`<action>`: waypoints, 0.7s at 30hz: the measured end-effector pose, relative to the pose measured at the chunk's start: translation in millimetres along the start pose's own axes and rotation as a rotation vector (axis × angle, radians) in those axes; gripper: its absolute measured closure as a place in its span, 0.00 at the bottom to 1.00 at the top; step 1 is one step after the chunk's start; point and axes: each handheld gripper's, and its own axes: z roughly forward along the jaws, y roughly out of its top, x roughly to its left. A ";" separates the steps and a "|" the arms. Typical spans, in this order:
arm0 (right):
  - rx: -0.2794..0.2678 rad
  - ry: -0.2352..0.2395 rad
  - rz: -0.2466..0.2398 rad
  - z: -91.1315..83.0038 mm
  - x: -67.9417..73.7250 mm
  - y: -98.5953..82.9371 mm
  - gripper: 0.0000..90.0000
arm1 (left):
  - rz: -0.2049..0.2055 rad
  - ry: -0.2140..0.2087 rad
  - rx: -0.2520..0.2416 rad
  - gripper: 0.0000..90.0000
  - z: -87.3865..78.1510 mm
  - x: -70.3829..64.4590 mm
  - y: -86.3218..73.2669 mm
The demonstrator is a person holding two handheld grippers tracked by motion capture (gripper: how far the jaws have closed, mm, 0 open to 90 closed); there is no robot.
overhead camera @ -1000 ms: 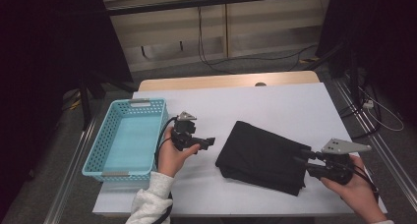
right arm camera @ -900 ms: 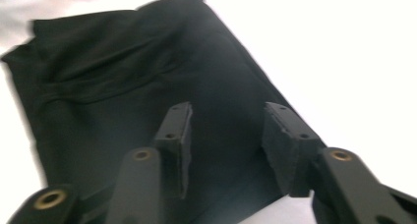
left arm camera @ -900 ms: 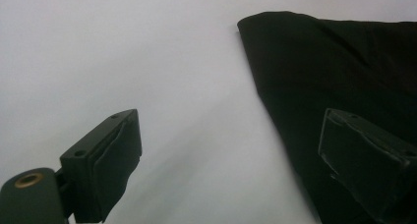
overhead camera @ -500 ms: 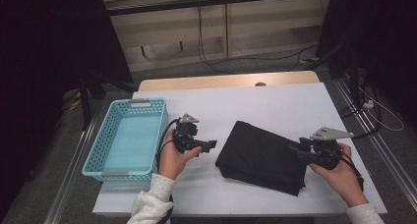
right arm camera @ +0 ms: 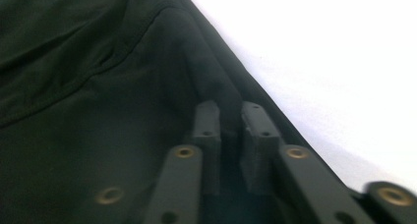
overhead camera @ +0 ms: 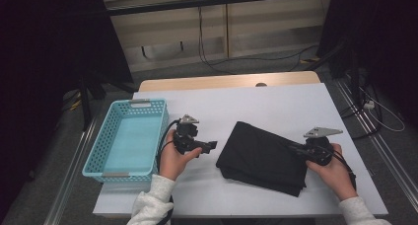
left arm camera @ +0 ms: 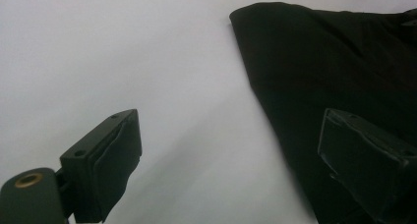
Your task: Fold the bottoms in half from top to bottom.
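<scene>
A folded black cloth lies on the white table, right of centre. My left gripper hovers just off the cloth's left corner with its jaws wide open and nothing between them. In the left gripper view the cloth lies partly under the right-hand jaw. At the cloth's right edge my right gripper points left. The right gripper view shows that gripper shut on a raised fold of the cloth.
A light blue plastic basket with nothing in it stands at the table's left edge, close to the left hand. Bare white table stretches behind the cloth and to its right. Cables trail on the floor beyond the table.
My right gripper has moved left from the table's right edge onto the cloth's right side and closed on a fold. The left gripper has barely moved.
</scene>
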 end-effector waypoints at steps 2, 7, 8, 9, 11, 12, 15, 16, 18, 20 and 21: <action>-0.006 -0.005 -0.021 -1.3 0.5 1.2 0.93 | 0.014 -0.002 0.011 0.10 0.1 0.1 -0.2; -0.040 -0.019 0.014 -12.0 -6.7 2.5 0.93 | 0.004 -0.006 0.002 0.10 -1.2 -1.6 0.1; -0.040 -0.027 0.007 -13.7 -7.7 2.1 0.93 | 0.003 -0.005 -0.007 0.10 -0.7 -2.1 -0.1; -0.043 -0.027 0.010 -14.4 -8.4 1.9 0.93 | 0.005 -0.009 -0.009 0.10 -0.8 -2.5 -0.1; -0.044 -0.040 0.011 -15.4 -10.0 1.4 0.93 | 0.004 -0.014 -0.005 0.10 -0.5 -3.7 -0.7; -0.047 -0.044 0.014 -16.0 -11.1 1.0 0.93 | 0.015 -0.012 0.004 0.10 -0.8 -3.8 -1.0; -0.032 -0.043 0.023 -14.1 -12.5 -2.9 0.92 | 0.008 -0.016 -0.004 0.10 -0.2 -5.8 -2.8; -0.031 -0.037 0.028 -13.0 -12.7 -4.2 0.89 | 0.024 -0.023 0.011 0.10 -1.1 -5.3 -3.1; -0.025 -0.036 0.032 -13.0 -12.5 -4.5 0.79 | 0.017 -0.023 0.003 0.10 -1.0 -6.7 -4.4; -0.042 -0.050 0.038 -15.5 -11.1 -2.8 0.67 | 0.023 -0.030 0.005 0.10 -1.6 -7.1 -5.6; -0.044 -0.049 0.038 -16.5 -10.3 -1.9 0.65 | 0.021 -0.039 0.005 0.10 -1.9 -7.2 -6.3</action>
